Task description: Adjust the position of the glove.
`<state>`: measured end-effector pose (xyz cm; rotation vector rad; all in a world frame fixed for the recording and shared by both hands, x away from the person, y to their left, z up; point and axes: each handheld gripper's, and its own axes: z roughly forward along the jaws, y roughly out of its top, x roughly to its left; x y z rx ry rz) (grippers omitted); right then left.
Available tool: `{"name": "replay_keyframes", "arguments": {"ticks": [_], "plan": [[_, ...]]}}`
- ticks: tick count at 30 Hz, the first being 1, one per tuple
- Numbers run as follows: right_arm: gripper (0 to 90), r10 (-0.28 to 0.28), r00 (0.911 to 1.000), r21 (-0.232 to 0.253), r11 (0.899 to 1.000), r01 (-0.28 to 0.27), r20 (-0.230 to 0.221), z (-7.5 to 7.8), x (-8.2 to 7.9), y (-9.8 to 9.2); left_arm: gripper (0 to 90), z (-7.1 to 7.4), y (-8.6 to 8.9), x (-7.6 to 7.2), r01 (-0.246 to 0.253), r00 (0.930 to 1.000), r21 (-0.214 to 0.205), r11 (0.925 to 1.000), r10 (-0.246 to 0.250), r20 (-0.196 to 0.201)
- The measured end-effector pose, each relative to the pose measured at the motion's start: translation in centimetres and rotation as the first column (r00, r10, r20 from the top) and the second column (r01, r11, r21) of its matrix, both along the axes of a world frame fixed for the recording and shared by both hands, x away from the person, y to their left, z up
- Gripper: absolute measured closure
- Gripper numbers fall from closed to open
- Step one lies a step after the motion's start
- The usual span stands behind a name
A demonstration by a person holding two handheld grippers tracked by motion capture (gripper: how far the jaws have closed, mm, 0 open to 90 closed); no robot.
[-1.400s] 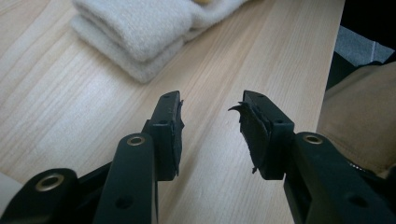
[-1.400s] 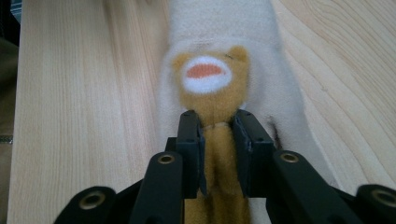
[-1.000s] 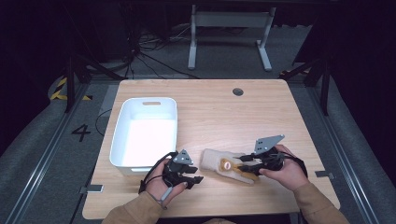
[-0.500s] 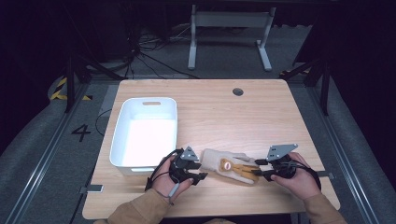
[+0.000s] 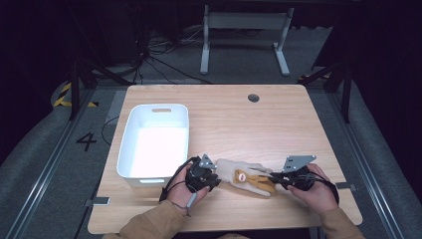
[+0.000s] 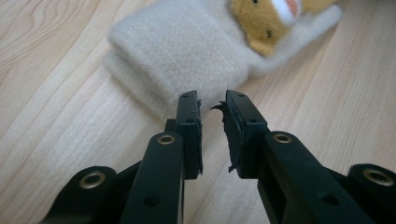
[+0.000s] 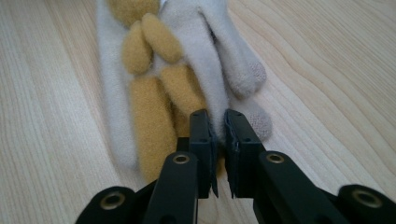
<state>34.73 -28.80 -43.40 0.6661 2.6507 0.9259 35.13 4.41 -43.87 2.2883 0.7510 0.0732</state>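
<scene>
Pale wooden table [image 5: 278, 124] under a dark room, white bin [image 5: 154, 142] at its left side, and a cream glove [image 5: 244, 177] with a tan animal figure lying just right of the bin's near corner. Left gripper [image 5: 211, 178] at the cuff end of the glove [image 6: 187, 51], nearest the bin: jaws just drawn in, now narrowly apart, cuff edge meeting the tips; whether fabric is truly pinched, hard to tell. Right gripper [image 5: 275, 180] at the fingertip end, farthest from the bin: jaws likewise just closed from wide apart, now nearly together with a fold of a glove finger [image 7: 219, 116] nipped between them. Compared with a second ago, right hand drawn slightly outward along the glove. Probably the start of a two-ended lift, perhaps toward the bin.
</scene>
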Motion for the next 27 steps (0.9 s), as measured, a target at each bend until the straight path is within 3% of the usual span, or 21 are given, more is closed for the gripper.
{"name": "replay_keyframes", "arguments": {"ticks": [2, 4, 6, 7, 8, 9, 12, 13, 15, 19, 27], "plan": [[82.4, -0.007, 1.0000, 0.003, 1.000, 0.007, 0.006, 0.1, 0.0, -0.1, 71.4, 0.2, 0.1, -0.3, -0.013, 0.9997, 0.001, 0.9999, 0.013, 0.018], [82.4, -0.005, 0.9999, 0.007, 1.000, 0.005, 0.009, 0.2, -0.1, -0.1, 64.9, 0.6, 0.0, -0.5, -0.060, 0.9958, 0.037, 0.9975, 0.057, 0.071], [82.4, -0.006, 0.9999, 0.012, 1.000, 0.005, 0.011, 0.2, -0.1, -0.2, 60.8, 0.5, 0.0, -0.4, -0.068, 0.9955, 0.044, 0.9967, 0.065, 0.070], [82.4, -0.005, 1.0000, 0.014, 1.000, 0.005, 0.007, 0.2, 0.0, -0.2, 61.1, 0.2, -0.2, -0.1, -0.068, 0.9971, 0.046, 0.9967, 0.066, 0.040], [82.4, -0.005, 1.0000, 0.014, 1.000, 0.005, 0.007, 0.2, 0.0, -0.2, 61.0, 0.2, -0.2, -0.1, -0.068, 0.9971, 0.046, 0.9967, 0.066, 0.040], [82.4, -0.005, 1.0000, 0.016, 1.000, 0.004, 0.008, 0.2, 0.0, -0.2, 61.4, -0.1, -0.5, 0.1, -0.061, 0.9978, 0.073, 0.9954, 0.059, 0.031], [82.4, -0.003, 1.0000, 0.019, 1.000, 0.003, 0.009, 0.2, 0.0, -0.2, 66.6, -0.1, -0.7, 0.2, -0.051, 0.9987, 0.074, 0.9960, 0.050, 0.007], [82.4, -0.004, 1.0000, 0.020, 1.000, 0.004, 0.009, 0.1, 0.0, -0.2, 69.2, -0.1, -0.9, 0.3, -0.042, 0.9991, 0.091, 0.9950, 0.042, 0.000], [82.5, -0.004, 1.0000, 0.021, 1.000, 0.004, 0.009, 0.2, 0.0, -0.2, 77.9, -0.1, -0.9, 0.4, -0.032, 0.9993, 0.090, 0.9954, 0.034, -0.016], [82.8, -0.017, 0.9994, 0.026, 1.000, 0.016, 0.029, 0.7, -0.1, -0.3, 87.9, 0.4, -0.5, 0.3, -0.044, 0.9990, 0.074, 0.9963, 0.044, 0.006], [83.4, -0.058, 0.9929, 0.049, 0.997, 0.053, 0.104, 2.4, -0.2, -0.6, 88.6, 1.2, -0.4, -0.8, -0.035, 0.9964, 0.068, 0.9971, 0.029, 0.080]]}}
